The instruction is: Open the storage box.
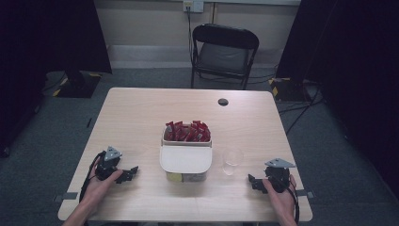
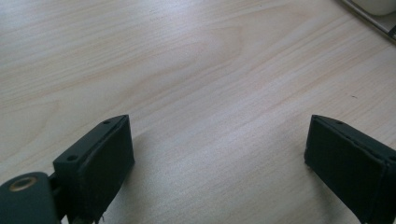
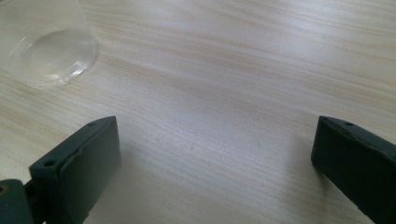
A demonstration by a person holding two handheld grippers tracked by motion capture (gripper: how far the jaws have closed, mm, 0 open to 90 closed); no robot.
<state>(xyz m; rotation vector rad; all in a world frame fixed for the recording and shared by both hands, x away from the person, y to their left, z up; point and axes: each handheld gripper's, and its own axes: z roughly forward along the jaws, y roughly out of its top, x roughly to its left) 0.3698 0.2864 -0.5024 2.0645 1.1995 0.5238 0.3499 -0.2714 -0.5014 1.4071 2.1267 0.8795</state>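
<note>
At the near edge of the pale wooden table (image 1: 136, 113), the person's left hand (image 1: 96, 186) is resting with the left gripper (image 1: 131, 173) lying low on the wood, its black jaws standing wide apart with nothing but bare wood grain between them. On the other side, the right hand (image 1: 281, 197) is holding the right gripper (image 1: 252, 181) in the same low manner, its jaws also spread wide and gripping nothing.

Just beyond the right gripper, and slightly toward the middle, a clear plastic cup (image 1: 231, 161) is standing upright on the table; the right gripper view is catching its transparent base (image 3: 49, 44) at the upper left, apart from the jaws.

Between the two grippers, a little farther in, a white rounded-rectangular plastic container (image 1: 185, 160) is sitting at the table's centre, just beside the cup. Its far compartment is holding a heap of small red sachets (image 1: 187, 132).

Farther still, a small dark round cable hole (image 1: 223, 101) is showing in the tabletop, and a black folding chair (image 1: 224, 54) is standing behind the table.
</note>
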